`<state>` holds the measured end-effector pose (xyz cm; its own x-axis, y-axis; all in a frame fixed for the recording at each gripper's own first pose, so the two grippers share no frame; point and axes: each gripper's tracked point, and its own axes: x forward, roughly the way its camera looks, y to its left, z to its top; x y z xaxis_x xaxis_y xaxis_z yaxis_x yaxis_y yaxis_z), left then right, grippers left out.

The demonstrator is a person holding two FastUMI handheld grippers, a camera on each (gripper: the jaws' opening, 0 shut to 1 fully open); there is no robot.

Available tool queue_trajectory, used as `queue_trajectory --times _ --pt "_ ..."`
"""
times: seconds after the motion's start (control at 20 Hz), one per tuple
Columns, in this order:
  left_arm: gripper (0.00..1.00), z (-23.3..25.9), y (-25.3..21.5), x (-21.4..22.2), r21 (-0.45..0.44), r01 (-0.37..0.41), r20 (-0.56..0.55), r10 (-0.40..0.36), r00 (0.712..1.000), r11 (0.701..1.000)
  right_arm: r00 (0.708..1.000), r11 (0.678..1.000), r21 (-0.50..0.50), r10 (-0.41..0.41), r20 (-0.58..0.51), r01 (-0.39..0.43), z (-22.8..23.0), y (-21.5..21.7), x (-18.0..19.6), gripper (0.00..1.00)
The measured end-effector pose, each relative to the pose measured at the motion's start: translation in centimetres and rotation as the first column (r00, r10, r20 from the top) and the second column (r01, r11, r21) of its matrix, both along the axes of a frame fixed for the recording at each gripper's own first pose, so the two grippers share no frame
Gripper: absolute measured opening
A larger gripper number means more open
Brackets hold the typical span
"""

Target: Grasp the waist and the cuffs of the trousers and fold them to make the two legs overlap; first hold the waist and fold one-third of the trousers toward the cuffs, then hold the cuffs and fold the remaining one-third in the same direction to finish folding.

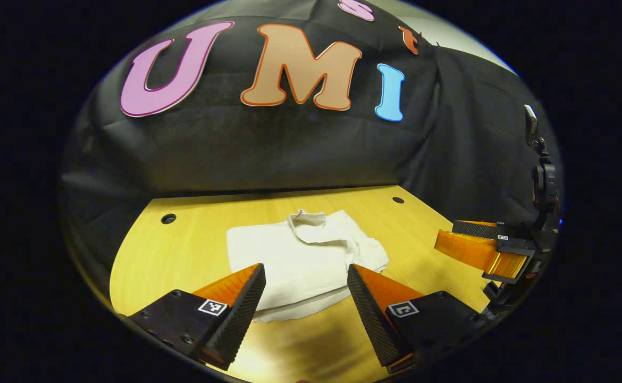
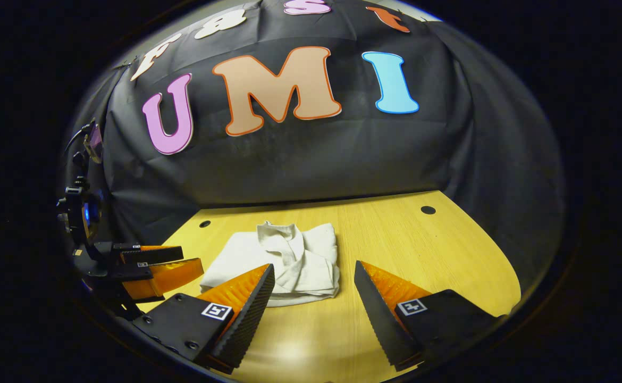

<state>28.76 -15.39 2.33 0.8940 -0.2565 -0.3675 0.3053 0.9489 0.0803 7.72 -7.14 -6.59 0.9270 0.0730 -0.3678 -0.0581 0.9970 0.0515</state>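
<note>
My left claw [image 1: 305,295] hangs spread and empty, the trousers [image 1: 303,263] lying folded just ahead between its fingers, mid-worktop [image 1: 183,250]. My right claw [image 2: 313,298], also spread and empty, has them ahead-left, so I judge the left nearer.

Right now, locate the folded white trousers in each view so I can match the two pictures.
Left gripper view: the trousers lie mid-table, centred just beyond the open left gripper, with the right gripper at the right edge.
Right gripper view: the trousers lie left of centre, partly behind the open right gripper's left finger.
Shared landmark: the crumpled flap on top of the bundle, on the wooden table.
</note>
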Motion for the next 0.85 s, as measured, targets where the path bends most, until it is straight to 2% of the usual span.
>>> queue_trajectory --times 0.05,0.1,0.25,0.3,0.35,0.4,0.45,0.5,0.6,0.75,0.8,0.85 --pt "0.93 0.3 0.7 -0.4 -0.001 -0.01 0.003 0.01 1.0 1.0 1.0 1.0 0.004 -0.004 0.006 0.004 0.2 0.3 -0.3 0.92" --pt "0.93 0.8 1.3 -0.7 -0.002 -0.016 0.009 0.016 1.0 1.0 1.0 1.0 0.004 -0.012 0.012 0.012 0.5 0.5 -0.5 0.97" --pt "0.93 1.5 2.7 -0.9 0.008 -0.014 0.03 0.014 0.999 1.0 0.998 0.999 -0.001 -0.04 0.039 0.04 1.3 0.7 -1.2 0.97" --pt "0.93 1.6 3.1 -1.0 0.02 -0.007 0.03 0.007 1.0 1.0 0.998 0.999 -0.001 -0.053 0.044 0.053 1.5 0.6 -1.4 0.92" --pt "0.93 1.9 3.6 -1.3 0.038 0.001 0.031 -0.002 1.0 0.999 0.997 0.998 0.001 -0.063 0.045 0.063 1.6 0.6 -1.9 0.97" --pt "0.94 2.3 3.9 -1.5 0.049 0.008 0.043 -0.01 0.999 0.999 0.996 0.997 0.003 -0.074 0.046 0.074 1.6 0.6 -2.1 0.97" --pt "0.94 2.7 4.2 -1.6 0.053 0.013 0.053 -0.016 0.998 0.998 0.996 0.997 0.005 -0.08 0.045 0.08 1.6 0.6 -2.5 0.92" --pt "0.93 3.0 4.2 -1.7 0.053 0.02 0.059 -0.023 0.998 0.998 0.995 0.996 0.001 -0.085 0.043 0.085 1.6 0.6 -2.8 0.96" --pt "0.93 3.0 4.4 -2.0 0.054 0.027 0.059 -0.03 0.998 0.998 0.994 0.995 -0.016 -0.1 0.041 0.101 1.5 0.3 -3.4 0.97" --pt "0.94 2.6 4.4 -2.1 0.038 0.044 0.049 -0.046 0.998 0.998 0.993 0.993 -0.02 -0.116 0.035 0.116 1.3 0.3 -4.1 0.97" --pt "0.93 2.4 4.3 -2.3 0.032 0.049 0.041 -0.05 0.998 0.998 0.992 0.993 -0.02 -0.119 0.032 0.119 1.3 0.4 -4.2 0.92" --pt "0.93 2.1 4.3 -2.3 0.032 0.049 0.033 -0.051 0.998 0.998 0.992 0.992 -0.022 -0.123 0.032 0.124 1.2 0.3 -4.4 0.97"
